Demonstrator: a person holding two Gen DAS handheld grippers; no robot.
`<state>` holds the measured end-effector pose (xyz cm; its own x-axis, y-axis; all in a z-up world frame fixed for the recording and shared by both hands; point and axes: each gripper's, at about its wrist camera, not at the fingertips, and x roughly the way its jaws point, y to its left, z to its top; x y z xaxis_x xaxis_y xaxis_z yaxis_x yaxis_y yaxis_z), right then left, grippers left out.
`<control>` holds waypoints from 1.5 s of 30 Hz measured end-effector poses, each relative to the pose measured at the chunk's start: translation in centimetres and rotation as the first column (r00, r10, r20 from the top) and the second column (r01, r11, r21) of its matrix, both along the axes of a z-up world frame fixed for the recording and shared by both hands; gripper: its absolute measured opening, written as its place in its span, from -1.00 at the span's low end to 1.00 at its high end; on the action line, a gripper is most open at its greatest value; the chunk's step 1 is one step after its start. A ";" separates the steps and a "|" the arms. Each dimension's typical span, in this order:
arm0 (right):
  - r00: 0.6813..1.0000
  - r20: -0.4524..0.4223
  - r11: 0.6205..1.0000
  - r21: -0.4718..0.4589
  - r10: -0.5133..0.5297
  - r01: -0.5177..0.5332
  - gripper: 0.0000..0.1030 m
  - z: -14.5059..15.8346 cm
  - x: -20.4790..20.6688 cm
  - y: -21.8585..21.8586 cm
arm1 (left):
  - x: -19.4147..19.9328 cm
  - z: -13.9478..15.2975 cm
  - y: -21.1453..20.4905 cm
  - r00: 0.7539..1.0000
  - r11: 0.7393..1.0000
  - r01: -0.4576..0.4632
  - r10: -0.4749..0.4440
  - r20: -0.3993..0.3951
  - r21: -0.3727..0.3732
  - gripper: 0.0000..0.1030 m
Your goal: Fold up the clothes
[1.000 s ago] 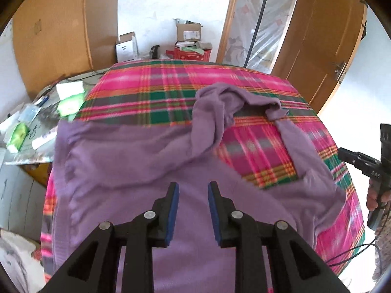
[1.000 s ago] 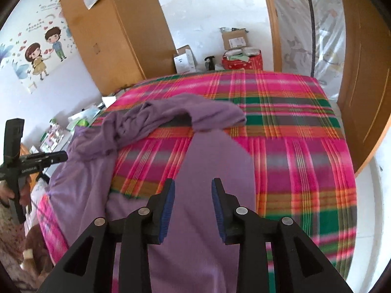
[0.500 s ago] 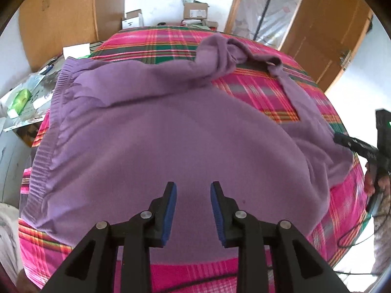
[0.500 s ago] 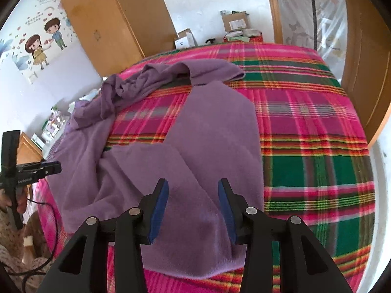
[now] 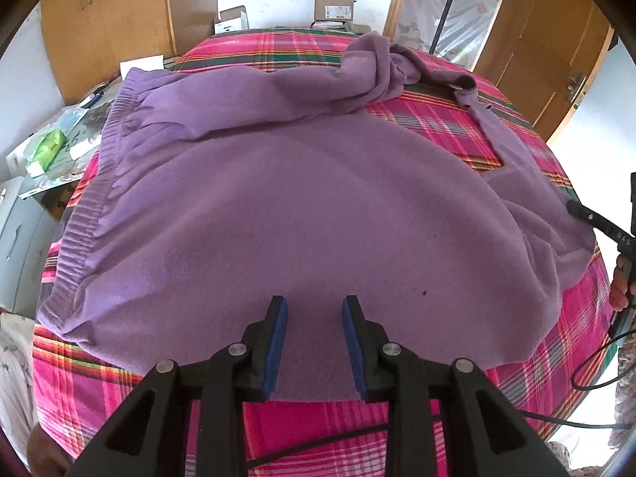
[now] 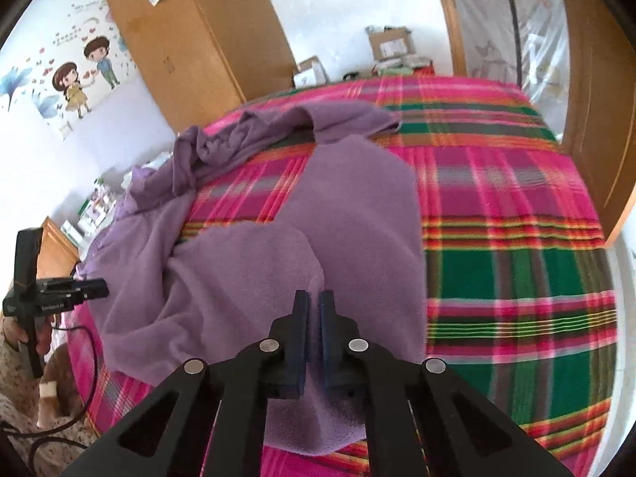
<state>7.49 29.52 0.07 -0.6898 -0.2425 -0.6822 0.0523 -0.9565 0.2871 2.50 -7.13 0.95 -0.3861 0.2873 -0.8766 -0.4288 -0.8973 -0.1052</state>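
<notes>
A purple sweater (image 5: 298, 198) lies spread over a bed with a pink and green plaid blanket (image 5: 449, 127), one sleeve bunched toward the far side. My left gripper (image 5: 314, 306) hovers open just over the sweater's near edge, with nothing pinched between its blue pads. In the right wrist view the sweater (image 6: 357, 198) has a flap folded over itself. My right gripper (image 6: 314, 298) is shut, with a fold of that purple cloth pinched between its pads. Each gripper shows in the other's view: the right gripper (image 5: 596, 222) at the sweater's right corner, the left gripper (image 6: 79, 288) at the bed's left edge.
A wooden wardrobe (image 6: 190, 39) and cardboard boxes (image 5: 334, 6) stand beyond the bed, and a wooden door (image 5: 548, 47) is at the right. A cluttered side table (image 5: 51, 147) sits left of the bed. A black cable (image 5: 588, 373) hangs over the near edge.
The left gripper came down and closer over the sweater's near part, still open. The right gripper sank toward the folded flap and its jaws went from wide apart to shut on the cloth.
</notes>
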 end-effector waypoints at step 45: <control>0.973 -0.040 0.973 -0.007 -0.229 0.229 -0.83 0.2 7.4 2.8 | 0.5 1.8 -7.6 0.968 0.966 -0.250 0.252 -0.015 0.065 -0.42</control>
<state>14.86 32.33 0.29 -0.7538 -0.0761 -0.6527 -0.1570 -0.9436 0.2914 3.01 -14.77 2.73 -0.4729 0.2324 -0.8499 -0.1936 -0.9684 -0.1571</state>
